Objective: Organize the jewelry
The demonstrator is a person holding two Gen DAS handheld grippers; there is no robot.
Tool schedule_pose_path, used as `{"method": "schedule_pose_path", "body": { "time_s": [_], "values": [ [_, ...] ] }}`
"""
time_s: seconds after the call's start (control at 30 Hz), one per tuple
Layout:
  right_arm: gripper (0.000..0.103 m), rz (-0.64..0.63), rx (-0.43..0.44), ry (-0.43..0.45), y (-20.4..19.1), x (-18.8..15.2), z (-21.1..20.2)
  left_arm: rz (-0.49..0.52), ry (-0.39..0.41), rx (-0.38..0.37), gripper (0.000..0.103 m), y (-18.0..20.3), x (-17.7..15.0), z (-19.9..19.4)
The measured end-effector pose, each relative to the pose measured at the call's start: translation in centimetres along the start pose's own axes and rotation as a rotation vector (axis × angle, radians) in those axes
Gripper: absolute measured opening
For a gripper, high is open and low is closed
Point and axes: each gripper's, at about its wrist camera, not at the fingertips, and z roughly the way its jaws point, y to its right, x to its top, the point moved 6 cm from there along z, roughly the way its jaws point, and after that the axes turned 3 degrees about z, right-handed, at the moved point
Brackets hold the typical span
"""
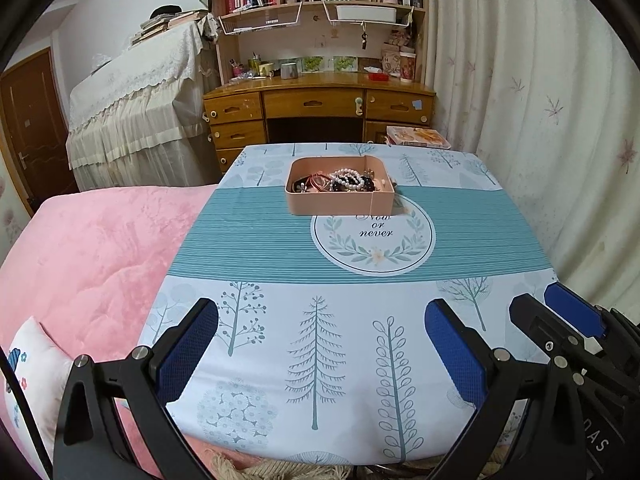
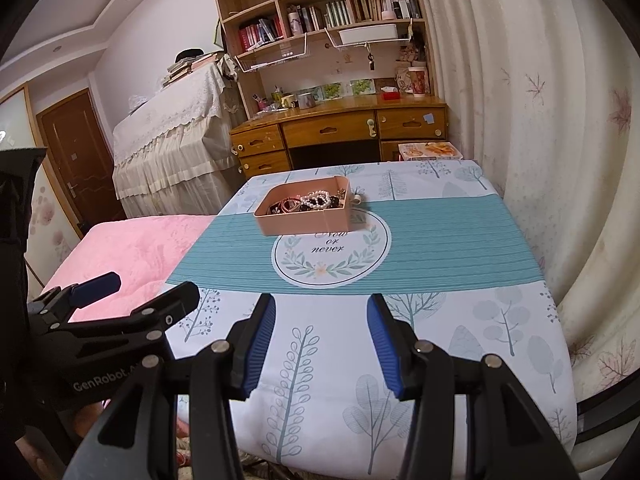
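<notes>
A pink open box [image 1: 340, 202] [image 2: 304, 226] stands on the far half of the table, partly over the round "Now or never" print. A tangle of jewelry lies in it: a white pearl bracelet [image 1: 350, 178] [image 2: 316, 200], dark beads and pinkish bands. My left gripper [image 1: 320, 308] [image 2: 148, 286] is open wide above the table's near edge, with nothing between its blue pads. My right gripper [image 2: 320, 300] [image 1: 540, 300] hovers just to its right, also open and empty. Both are well short of the box.
The table wears a tree-patterned cloth [image 1: 320, 360] with a teal band. A pink bedspread [image 1: 100, 248] adjoins it on the left and a curtain [image 1: 540, 120] hangs close on the right. A wooden desk [image 1: 316, 100] and a flat printed box [image 1: 418, 137] lie beyond.
</notes>
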Motion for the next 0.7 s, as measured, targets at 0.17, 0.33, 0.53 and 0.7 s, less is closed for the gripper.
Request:
{"method": "schedule_pose_path", "body": {
  "time_s": [0.17, 0.33, 0.53, 0.7],
  "values": [
    [0.048, -0.002, -0.003, 0.004, 0.09, 0.06, 0.10, 0.001, 0.005, 0.001, 0.102, -0.12, 0.10, 0.07],
    [0.048, -0.001, -0.003, 0.002, 0.14, 0.06, 0.16, 0.000, 0.003, 0.000, 0.102, -0.12, 0.10, 0.20],
    [0.048, 0.000, -0.001, 0.003, 0.18, 0.04, 0.32, 0.000, 0.003, 0.002, 0.102, -0.13, 0.38, 0.30],
    [0.048, 0.000, -0.002, 0.003, 0.23, 0.02, 0.38, -0.001, 0.001, -0.002, 0.102, -0.12, 0.35, 0.29]
  ]
}}
